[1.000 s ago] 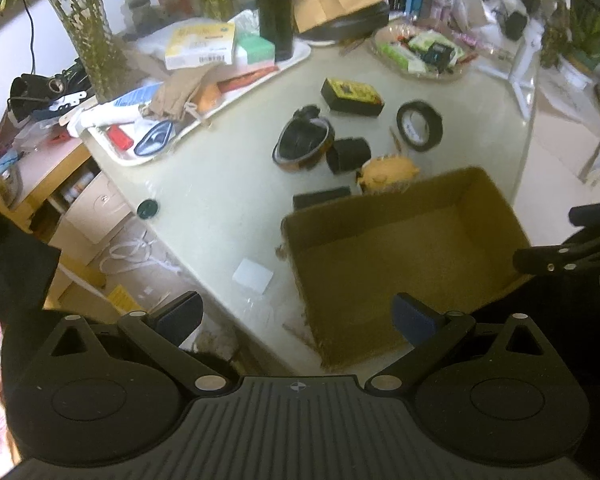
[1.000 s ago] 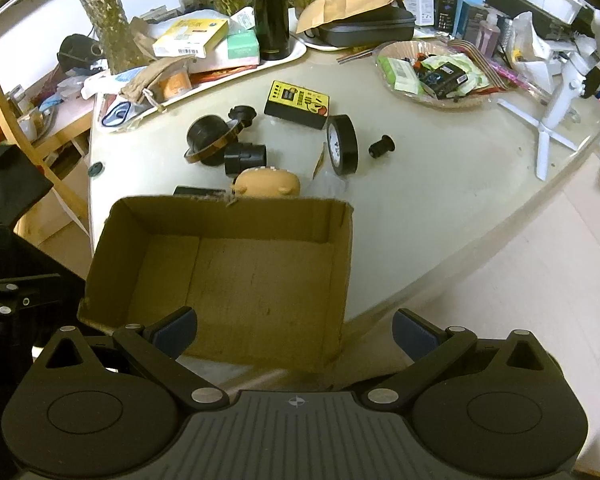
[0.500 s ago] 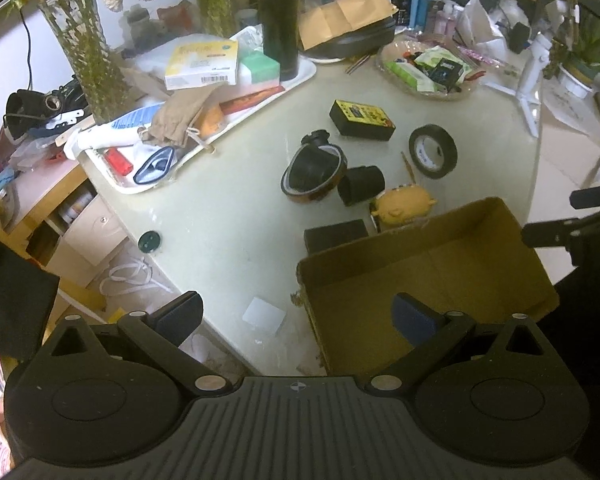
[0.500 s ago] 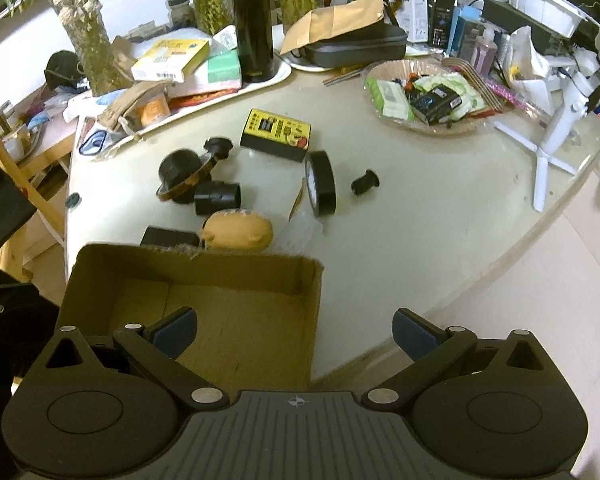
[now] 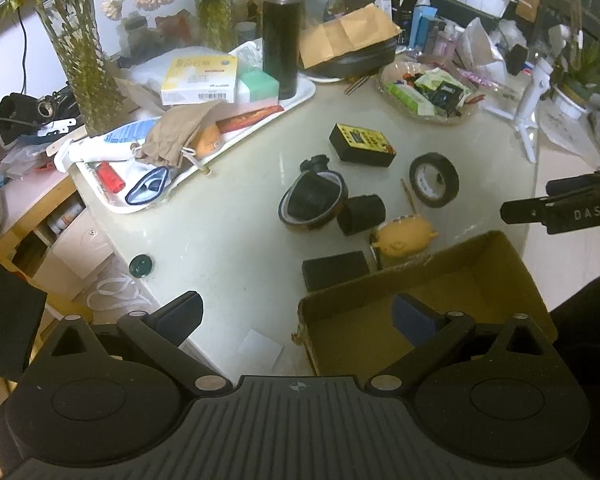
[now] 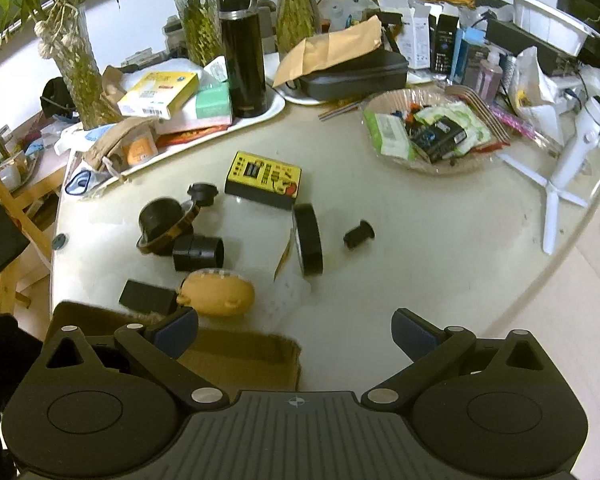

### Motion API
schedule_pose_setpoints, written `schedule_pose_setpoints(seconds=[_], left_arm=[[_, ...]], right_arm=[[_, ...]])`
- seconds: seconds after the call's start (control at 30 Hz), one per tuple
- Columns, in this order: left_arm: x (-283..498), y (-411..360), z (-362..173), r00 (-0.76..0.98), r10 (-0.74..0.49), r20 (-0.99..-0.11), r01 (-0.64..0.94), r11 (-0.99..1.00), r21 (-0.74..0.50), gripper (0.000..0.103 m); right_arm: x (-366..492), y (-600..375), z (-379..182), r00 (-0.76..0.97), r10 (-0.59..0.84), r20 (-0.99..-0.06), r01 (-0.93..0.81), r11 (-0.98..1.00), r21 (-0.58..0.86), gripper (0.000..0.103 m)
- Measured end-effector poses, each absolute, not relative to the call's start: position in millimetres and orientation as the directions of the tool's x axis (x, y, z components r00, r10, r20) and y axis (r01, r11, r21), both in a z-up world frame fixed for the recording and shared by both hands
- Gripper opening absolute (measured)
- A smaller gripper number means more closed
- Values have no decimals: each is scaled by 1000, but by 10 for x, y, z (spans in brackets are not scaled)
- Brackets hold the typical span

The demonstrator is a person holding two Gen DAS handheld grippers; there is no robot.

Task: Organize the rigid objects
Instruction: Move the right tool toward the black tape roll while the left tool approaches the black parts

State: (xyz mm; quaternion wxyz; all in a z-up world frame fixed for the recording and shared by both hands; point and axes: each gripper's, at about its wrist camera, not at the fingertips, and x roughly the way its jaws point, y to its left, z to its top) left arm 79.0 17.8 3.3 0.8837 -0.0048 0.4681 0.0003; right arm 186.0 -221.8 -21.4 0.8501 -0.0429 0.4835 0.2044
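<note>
Both views have pulled back from the cardboard box (image 5: pixel 420 304); left gripper (image 5: pixel 296 314) and right gripper (image 6: pixel 294 330) gape empty, box staged beneath them for loose pieces ahead on the desk (image 6: pixel 420 248).

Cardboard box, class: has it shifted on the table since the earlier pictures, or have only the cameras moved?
No sign of it: the cardboard box keeps its far wall beside the yellow toy and black block; the cameras advanced.

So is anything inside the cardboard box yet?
Nothing shows in the cardboard box: only bare brown floor and walls. The left gripper covers its near part, so that portion cannot be checked.
</note>
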Motion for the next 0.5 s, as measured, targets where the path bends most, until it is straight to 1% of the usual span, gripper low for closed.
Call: schedule_pose_setpoints(seconds=[0.23, 0.37, 0.5], left_arm=[[839, 180, 23, 565, -6, -825, -4, 1000, -10, 103], [831, 153, 25, 579, 0, -815, 17, 1000, 12, 103], [835, 150, 20, 589, -17, -808, 34, 999, 3, 103]], right_arm=[[2060, -2230, -202, 479, 337, -811, -399, 906, 141, 102], [2143, -2193, -280, 485, 363, -796, -427, 892, 147, 102], [2201, -2105, -384, 486, 380, -787, -477, 870, 126, 102]])
